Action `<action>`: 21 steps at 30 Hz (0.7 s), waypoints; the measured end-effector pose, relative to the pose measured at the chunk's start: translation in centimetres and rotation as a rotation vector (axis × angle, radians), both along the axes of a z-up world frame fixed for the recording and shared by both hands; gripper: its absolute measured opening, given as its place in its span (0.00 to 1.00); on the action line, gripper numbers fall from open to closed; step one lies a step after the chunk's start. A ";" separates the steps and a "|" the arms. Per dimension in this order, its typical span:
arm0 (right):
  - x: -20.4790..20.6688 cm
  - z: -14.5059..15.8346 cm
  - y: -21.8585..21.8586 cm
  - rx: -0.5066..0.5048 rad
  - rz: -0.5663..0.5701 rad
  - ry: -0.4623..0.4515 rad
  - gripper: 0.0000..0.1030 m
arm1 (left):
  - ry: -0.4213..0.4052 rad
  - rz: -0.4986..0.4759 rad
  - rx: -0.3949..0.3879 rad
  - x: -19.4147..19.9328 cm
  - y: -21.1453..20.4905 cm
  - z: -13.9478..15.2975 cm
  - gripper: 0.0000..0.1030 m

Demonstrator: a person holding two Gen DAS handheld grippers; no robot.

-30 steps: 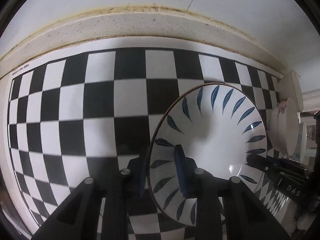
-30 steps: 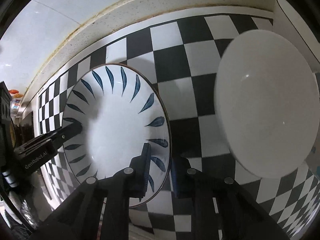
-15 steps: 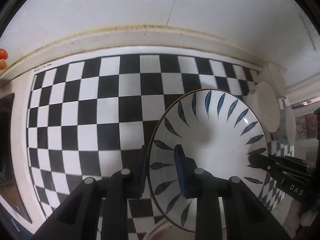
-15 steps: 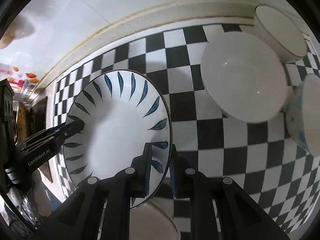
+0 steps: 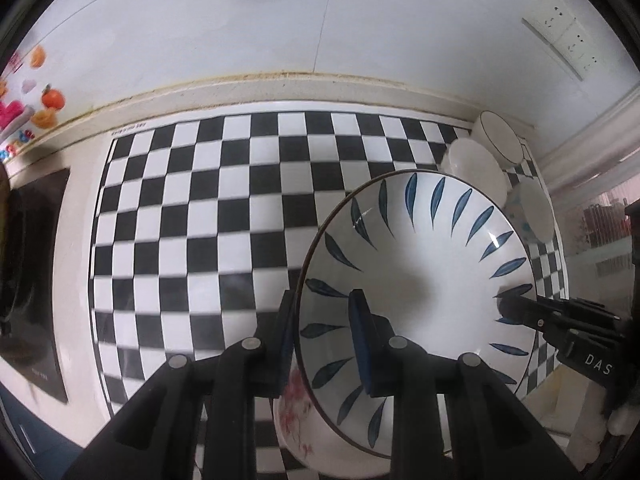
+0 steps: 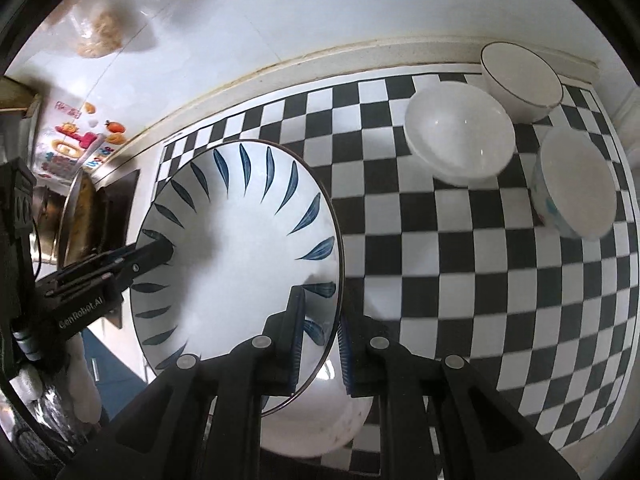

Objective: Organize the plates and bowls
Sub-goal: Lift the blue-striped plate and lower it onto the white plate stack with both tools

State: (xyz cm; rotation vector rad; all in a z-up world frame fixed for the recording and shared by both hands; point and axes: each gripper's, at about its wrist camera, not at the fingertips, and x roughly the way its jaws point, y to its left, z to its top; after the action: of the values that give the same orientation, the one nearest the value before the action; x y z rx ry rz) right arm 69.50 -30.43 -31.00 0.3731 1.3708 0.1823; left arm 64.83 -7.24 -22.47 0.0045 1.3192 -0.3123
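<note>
Wall socket [image 5: 558,36] left view only; bagged food [image 6: 100,34] right

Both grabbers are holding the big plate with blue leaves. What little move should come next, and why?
Probably lower the white blue-leaf plate, level, onto the pink-flowered white dish just beneath it. The left gripper and right gripper pinch opposite rims, so both should descend together.

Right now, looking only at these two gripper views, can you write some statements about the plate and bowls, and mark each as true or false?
1. Both the left gripper and the right gripper clamp the blue-leaf plate. True.
2. The plate lies flat on the checkered mat. False: it is held above it.
3. Three bowls stand at the mat's far right. True.
4. The plate's pattern is red flowers. False: blue leaves.
</note>
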 end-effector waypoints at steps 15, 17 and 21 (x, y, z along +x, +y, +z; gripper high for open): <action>-7.0 -3.1 2.9 0.020 0.071 0.093 0.16 | 0.102 0.006 0.057 -7.0 1.9 -3.8 0.22; -7.4 -3.9 3.2 0.016 0.084 0.109 0.16 | 0.127 0.011 0.065 -7.4 2.0 -4.8 0.22; -7.8 -6.2 3.6 0.011 0.106 0.153 0.16 | 0.163 0.023 0.079 -7.8 2.2 -6.8 0.22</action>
State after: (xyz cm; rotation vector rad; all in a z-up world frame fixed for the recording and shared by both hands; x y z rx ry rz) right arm 61.69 -26.86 -37.20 0.3293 1.5420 0.2529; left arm 57.01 -5.01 -29.30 0.0308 1.4915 -0.2444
